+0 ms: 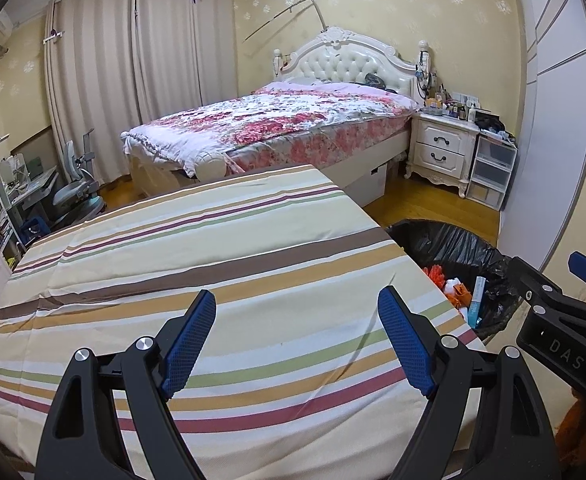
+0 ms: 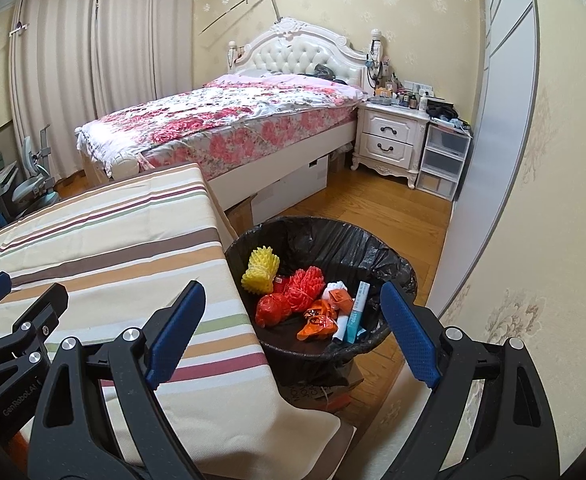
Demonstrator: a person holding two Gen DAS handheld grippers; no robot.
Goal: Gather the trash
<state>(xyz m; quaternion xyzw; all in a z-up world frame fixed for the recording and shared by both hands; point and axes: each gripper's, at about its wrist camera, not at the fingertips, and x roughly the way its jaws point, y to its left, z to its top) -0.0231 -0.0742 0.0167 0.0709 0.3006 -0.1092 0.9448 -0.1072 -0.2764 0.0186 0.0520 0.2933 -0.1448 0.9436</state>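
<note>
Your trash (image 2: 313, 304) lies inside the bin (image 2: 397, 272) beside the striped table (image 1: 213, 248), which looks bare, though its near edge is hidden. Your left gripper (image 1: 297, 340) and right gripper (image 2: 293, 332) gape wide, holding nothing; collecting seems finished.

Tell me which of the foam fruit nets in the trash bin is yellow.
The yellow foam net lies at the bin's left edge, closest to the striped table. The other net, right beside it nearer the middle, is red-orange.
</note>
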